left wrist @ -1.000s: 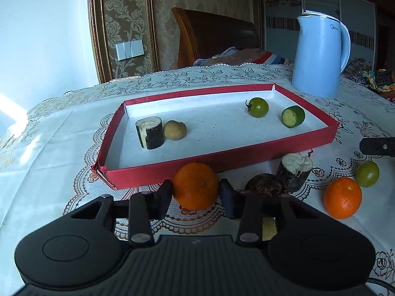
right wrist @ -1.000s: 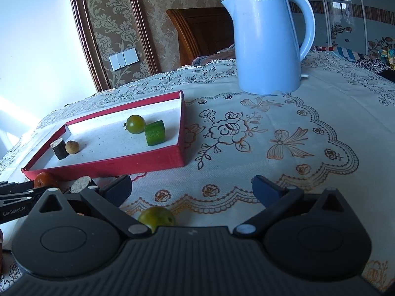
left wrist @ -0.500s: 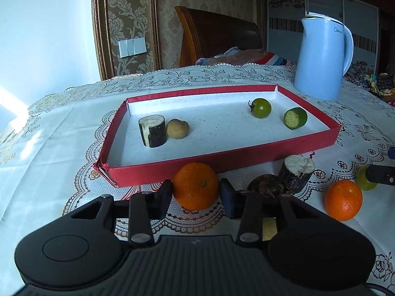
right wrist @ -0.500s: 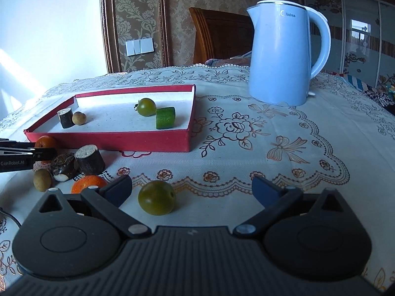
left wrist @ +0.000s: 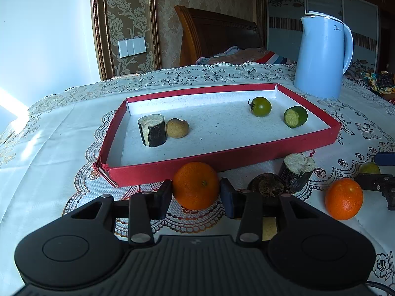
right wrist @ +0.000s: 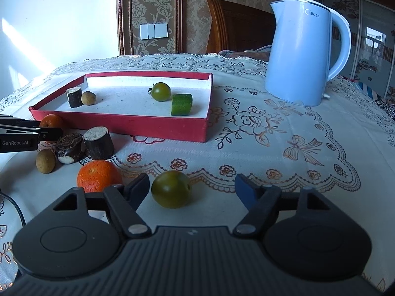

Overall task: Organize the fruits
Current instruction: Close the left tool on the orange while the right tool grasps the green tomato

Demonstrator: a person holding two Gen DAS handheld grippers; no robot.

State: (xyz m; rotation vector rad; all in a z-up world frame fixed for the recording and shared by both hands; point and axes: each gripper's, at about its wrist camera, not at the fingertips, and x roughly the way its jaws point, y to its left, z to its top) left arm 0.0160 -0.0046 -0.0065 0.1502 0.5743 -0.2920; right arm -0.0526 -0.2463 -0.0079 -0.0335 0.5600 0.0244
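Left hand-held gripper clamps an orange just before the red tray. Right hand-held gripper closing around a green tomato, pads not touching. Tray holds four pieces.

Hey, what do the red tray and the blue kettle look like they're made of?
The red tray looks like cardboard: a matte red outside and white inside, with a near left corner that is torn and splayed open. The blue kettle looks like smooth plastic with a soft sheen, a moulded handle and a printed logo near the top. An inner metal wall can't be ruled out.
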